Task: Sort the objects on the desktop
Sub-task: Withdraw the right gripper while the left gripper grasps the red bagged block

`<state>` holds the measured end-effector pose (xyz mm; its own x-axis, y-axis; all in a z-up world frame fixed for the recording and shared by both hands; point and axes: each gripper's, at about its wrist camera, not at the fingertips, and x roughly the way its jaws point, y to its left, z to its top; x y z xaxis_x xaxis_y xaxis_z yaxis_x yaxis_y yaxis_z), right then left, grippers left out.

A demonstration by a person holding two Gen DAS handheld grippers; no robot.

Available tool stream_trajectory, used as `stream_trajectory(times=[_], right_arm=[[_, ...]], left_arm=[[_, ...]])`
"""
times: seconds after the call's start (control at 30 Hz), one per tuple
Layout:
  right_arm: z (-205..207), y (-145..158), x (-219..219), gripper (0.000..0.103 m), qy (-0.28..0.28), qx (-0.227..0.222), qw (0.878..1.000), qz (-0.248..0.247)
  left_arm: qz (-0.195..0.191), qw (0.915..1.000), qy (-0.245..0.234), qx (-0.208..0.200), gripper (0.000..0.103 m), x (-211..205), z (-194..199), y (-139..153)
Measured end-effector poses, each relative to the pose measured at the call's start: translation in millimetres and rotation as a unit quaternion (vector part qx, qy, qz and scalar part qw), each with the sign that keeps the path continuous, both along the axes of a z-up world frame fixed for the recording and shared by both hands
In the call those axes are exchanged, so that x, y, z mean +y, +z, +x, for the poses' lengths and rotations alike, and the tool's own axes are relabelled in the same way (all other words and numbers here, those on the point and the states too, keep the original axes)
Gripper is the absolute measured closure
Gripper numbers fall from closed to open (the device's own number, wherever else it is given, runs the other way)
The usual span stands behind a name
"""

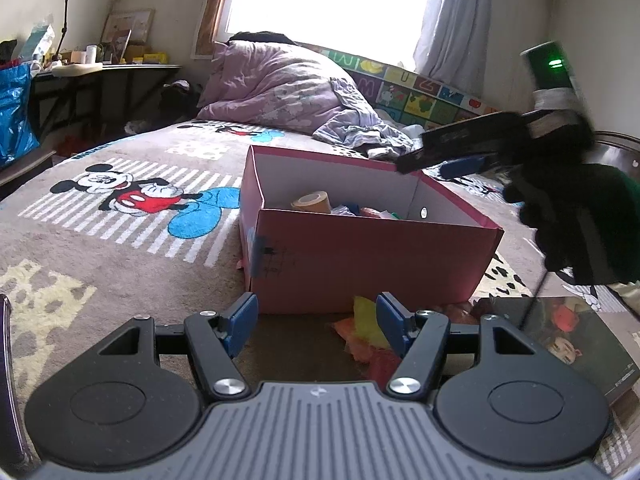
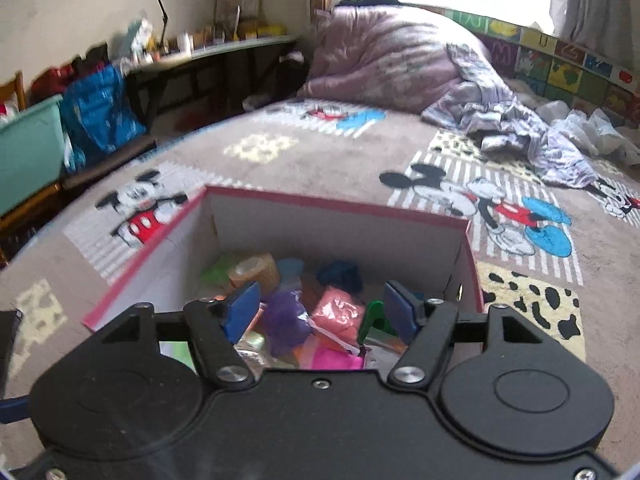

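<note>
Home bedroom; Mickey Mouse bedspread (image 1: 120, 200) fills centre frame; bunched purple duvet (image 1: 276, 84) under bright window (image 1: 328, 0); cluttered desk (image 1: 108, 68) upper left.

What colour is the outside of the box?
The box is pink outside, white inside; the left wrist view shows it best.
</note>
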<state>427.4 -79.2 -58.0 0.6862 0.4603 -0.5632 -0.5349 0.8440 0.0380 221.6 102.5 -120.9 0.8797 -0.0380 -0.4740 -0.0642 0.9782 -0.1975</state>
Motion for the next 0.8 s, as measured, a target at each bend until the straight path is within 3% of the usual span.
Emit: stream_trajectory(times=[0.3,0.57,0.8], right_arm=[[-52,8,-32,0.035,-0.005,-0.029,0.998,0.053],[-90,-33,-49,0.035,-0.012,-0.007,0.999,0.039],[-113,-56,-75,0.035,-0.029,0.025,0.997,0.069]], left_arm=[[0.006,0.9999,-0.004,-0.013,0.038,-1,-2,-1],[0.017,0.9994,-0.025,-0.017,0.038,-8,-2,-4],[0.035,0.998,-0.053,-0.002,0.039,-26,3,-14]])
